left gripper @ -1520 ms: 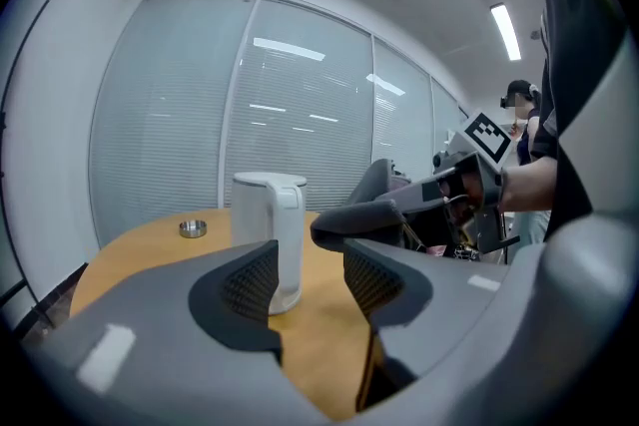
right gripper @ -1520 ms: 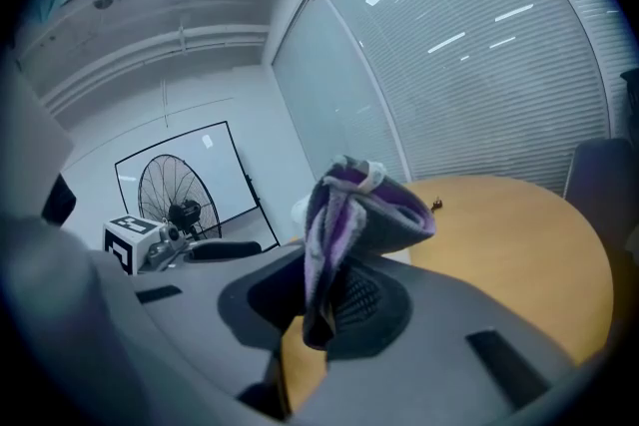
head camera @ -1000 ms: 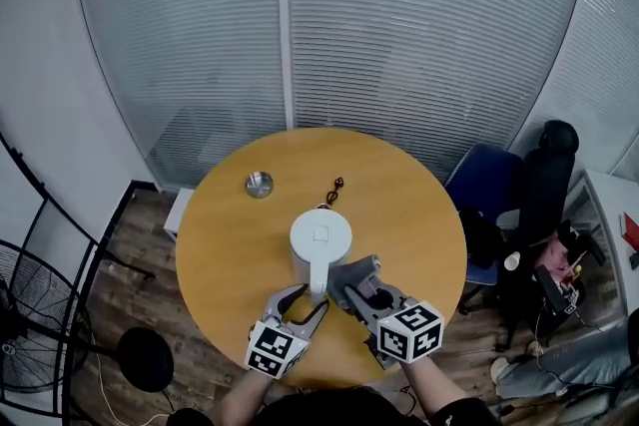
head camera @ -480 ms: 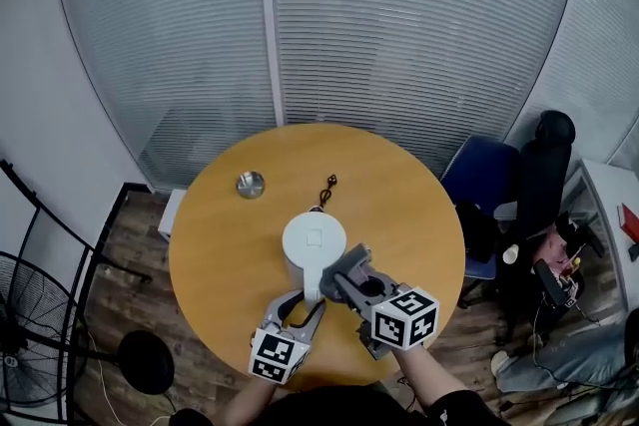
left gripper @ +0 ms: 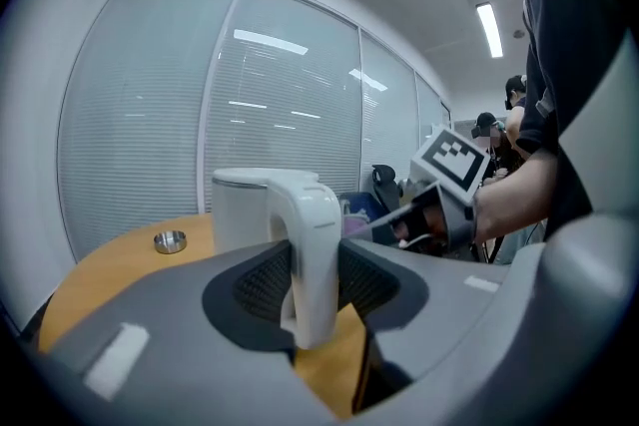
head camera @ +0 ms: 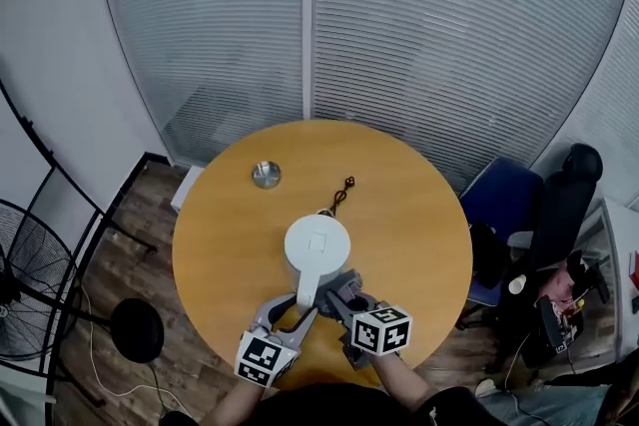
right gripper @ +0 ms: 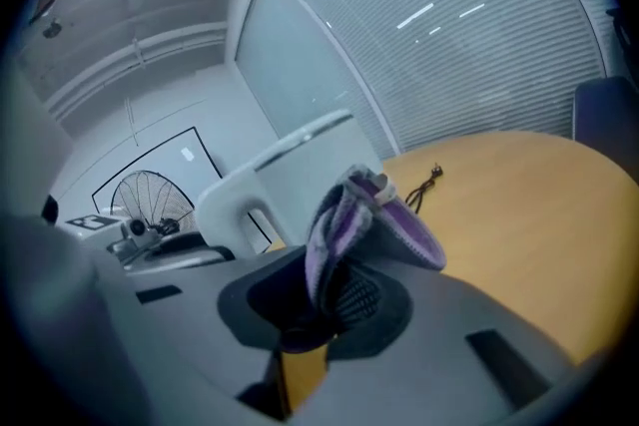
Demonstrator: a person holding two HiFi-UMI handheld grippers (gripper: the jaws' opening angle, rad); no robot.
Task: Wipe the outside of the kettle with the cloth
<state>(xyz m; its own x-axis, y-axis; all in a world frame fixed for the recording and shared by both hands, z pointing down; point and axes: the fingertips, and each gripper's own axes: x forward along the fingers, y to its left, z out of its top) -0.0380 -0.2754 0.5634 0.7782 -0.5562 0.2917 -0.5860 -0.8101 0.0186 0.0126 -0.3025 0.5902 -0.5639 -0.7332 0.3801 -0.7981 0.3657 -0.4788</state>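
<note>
A white kettle (head camera: 318, 247) stands on the round wooden table (head camera: 409, 205), its handle (head camera: 305, 292) turned toward me. My left gripper (head camera: 290, 307) reaches in from the near edge. In the left gripper view its jaws are closing round the handle (left gripper: 312, 264), and both pads touch it. My right gripper (head camera: 342, 294) is just right of the handle, shut on a bunched purple-grey cloth (right gripper: 357, 219). That cloth (head camera: 352, 284) hangs close to the kettle body (right gripper: 300, 170); I cannot tell whether it touches.
A small metal dish (head camera: 266, 175) and a dark cable with a plug (head camera: 342, 193) lie beyond the kettle. A standing fan (head camera: 20, 299) is on the floor at left. A blue chair (head camera: 504, 205) and a black one (head camera: 569, 195) stand at right. A glass wall with blinds runs behind.
The right gripper has come down with the cloth and moved in toward the kettle's near side. The left gripper's jaws have narrowed onto the handle without shifting place.
</note>
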